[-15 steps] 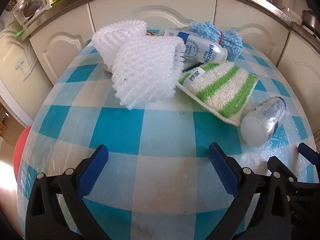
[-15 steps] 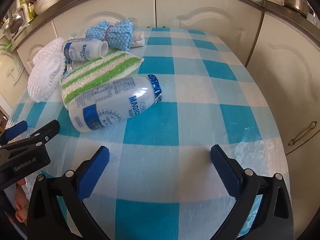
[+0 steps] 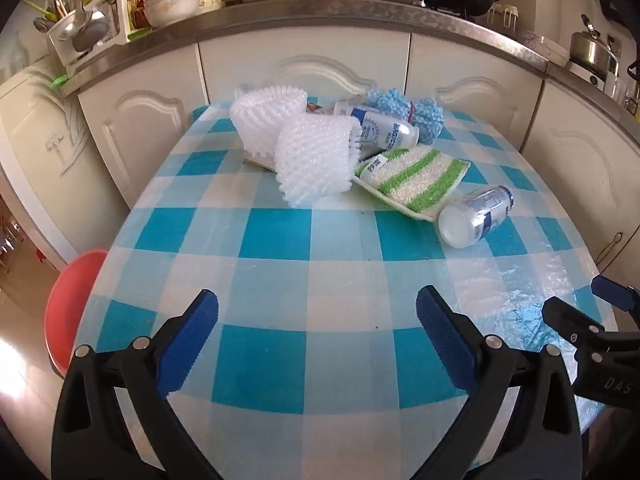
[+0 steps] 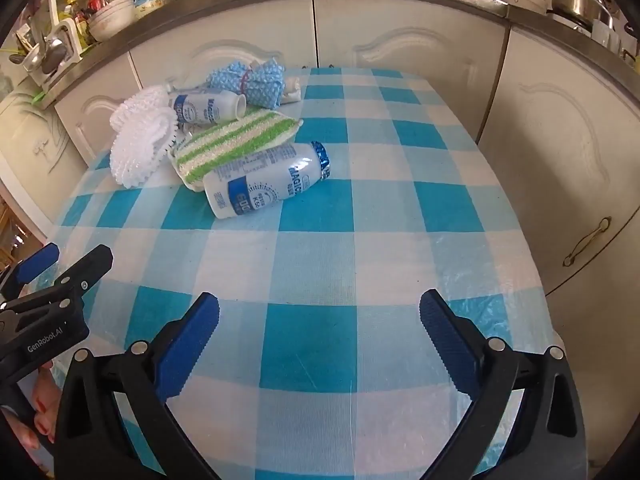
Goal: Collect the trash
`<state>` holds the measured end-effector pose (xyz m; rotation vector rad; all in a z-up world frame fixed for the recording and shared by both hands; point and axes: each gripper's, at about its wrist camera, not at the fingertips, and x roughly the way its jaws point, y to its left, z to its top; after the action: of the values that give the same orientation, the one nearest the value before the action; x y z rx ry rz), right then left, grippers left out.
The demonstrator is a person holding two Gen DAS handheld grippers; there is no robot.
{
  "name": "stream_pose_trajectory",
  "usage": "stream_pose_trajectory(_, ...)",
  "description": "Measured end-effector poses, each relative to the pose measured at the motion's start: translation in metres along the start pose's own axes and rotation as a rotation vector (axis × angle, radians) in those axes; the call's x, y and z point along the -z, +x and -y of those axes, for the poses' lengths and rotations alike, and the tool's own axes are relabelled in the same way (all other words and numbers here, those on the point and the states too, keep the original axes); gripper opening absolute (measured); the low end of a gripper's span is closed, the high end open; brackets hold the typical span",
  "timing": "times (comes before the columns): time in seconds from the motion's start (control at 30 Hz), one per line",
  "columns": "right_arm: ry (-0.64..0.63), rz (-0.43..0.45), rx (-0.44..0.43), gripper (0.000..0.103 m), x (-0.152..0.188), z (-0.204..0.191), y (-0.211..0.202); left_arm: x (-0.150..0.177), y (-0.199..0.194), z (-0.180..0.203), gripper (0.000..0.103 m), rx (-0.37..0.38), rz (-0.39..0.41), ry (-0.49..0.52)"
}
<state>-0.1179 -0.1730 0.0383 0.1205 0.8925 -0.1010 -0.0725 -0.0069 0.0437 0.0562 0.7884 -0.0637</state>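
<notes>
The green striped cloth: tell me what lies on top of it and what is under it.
The nearer bottle rests against the green striped cloth's near edge, partly on it. The farther bottle lies behind it. Beneath, only the checked tablecloth shows at its edges; anything under its middle is covered.

The left claw point(image 3: 318, 312) points forward and downward, its two blue-padded fingers point(image 3: 188, 344) spread wide with nothing between them. The right claw point(image 4: 320, 314) is angled down likewise, its jaws also fully apart and empty. Each claw shows at the edge of the other's view, so the two sit side by side. Fingertips point(image 4: 40, 420) of the person's left hand show beneath the left claw's handle.
</notes>
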Motion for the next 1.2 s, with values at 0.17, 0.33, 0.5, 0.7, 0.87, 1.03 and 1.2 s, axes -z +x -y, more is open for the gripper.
stream_pose_trajectory(0.17,0.008,0.104,-0.001,0.099,-0.006,-0.004,-0.063,0.000,-0.047,-0.025,0.100,0.000,0.095,0.001)
stream_pose_trajectory(0.33,0.001,0.200,0.000,0.099,-0.019,-0.007,-0.117,-0.005,-0.089,-0.046,0.100,-0.002,0.161,0.005)
stream_pose_trajectory(0.5,-0.021,0.264,-0.005,0.099,-0.026,-0.009,-0.161,-0.008,-0.120,-0.065,0.100,0.003,0.204,0.000)
stream_pose_trajectory(0.7,-0.031,0.336,-0.016,0.099,-0.021,-0.012,-0.195,-0.010,-0.151,-0.082,0.100,-0.004,0.259,-0.012)
stream_pose_trajectory(0.87,-0.042,0.376,-0.011,0.099,-0.016,-0.017,-0.211,-0.009,-0.166,-0.091,0.100,-0.006,0.296,-0.018)
stream_pose_trajectory(1.03,-0.052,0.399,-0.010,0.099,-0.014,-0.020,-0.223,-0.008,-0.175,-0.096,0.100,0.000,0.312,-0.015)
stream_pose_trajectory(1.2,-0.066,0.417,-0.004,0.099,-0.012,-0.023,-0.231,-0.009,-0.177,-0.097,0.100,-0.002,0.316,-0.015)
